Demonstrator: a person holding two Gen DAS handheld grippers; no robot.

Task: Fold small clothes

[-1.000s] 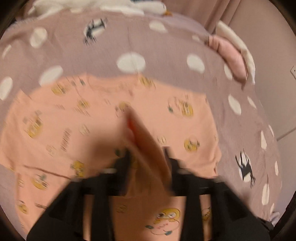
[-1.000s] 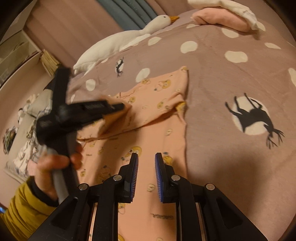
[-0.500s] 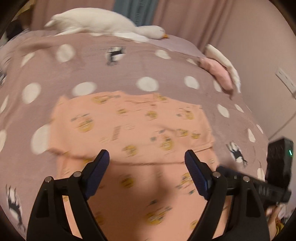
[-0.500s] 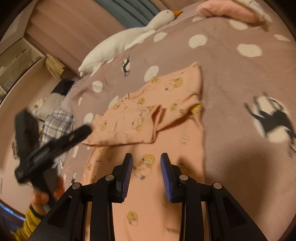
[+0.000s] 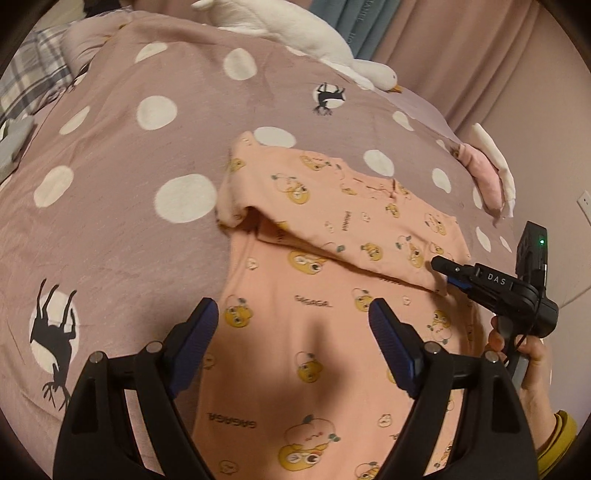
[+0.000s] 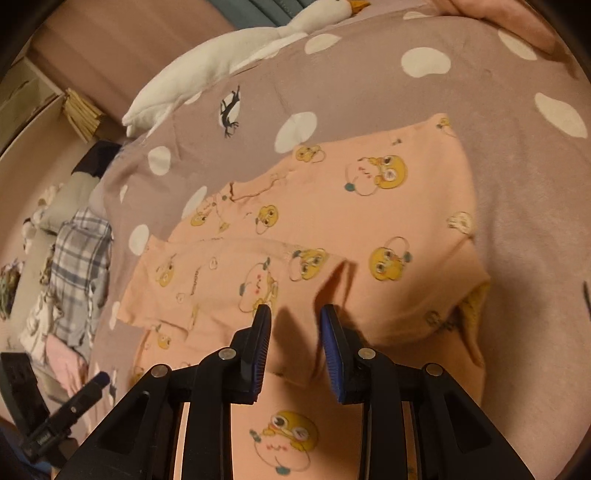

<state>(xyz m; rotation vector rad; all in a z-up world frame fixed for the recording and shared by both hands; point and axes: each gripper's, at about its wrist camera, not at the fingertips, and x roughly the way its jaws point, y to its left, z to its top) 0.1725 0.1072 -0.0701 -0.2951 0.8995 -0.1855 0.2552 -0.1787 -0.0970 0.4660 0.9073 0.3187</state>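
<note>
A small peach top [image 5: 317,302] printed with yellow cartoon faces lies on the bed, its upper part with both sleeves folded down across the body. It also shows in the right wrist view [image 6: 369,236]. My left gripper [image 5: 293,325] is wide open and empty above the lower body of the top. My right gripper [image 6: 295,325] is partly open and empty, just above the folded edge; it shows in the left wrist view [image 5: 448,275] at the fold's right end.
The mauve polka-dot bedspread [image 5: 110,206] covers the bed. A white goose plush [image 5: 295,33] lies at the far edge. Folded pink and white clothes [image 5: 487,177] sit at the right. Plaid fabric [image 6: 77,254] lies off the left side.
My left gripper let go of the folded-over sleeve, opened wide and drew back. My right gripper opened a little and moved forward to the folded edge.
</note>
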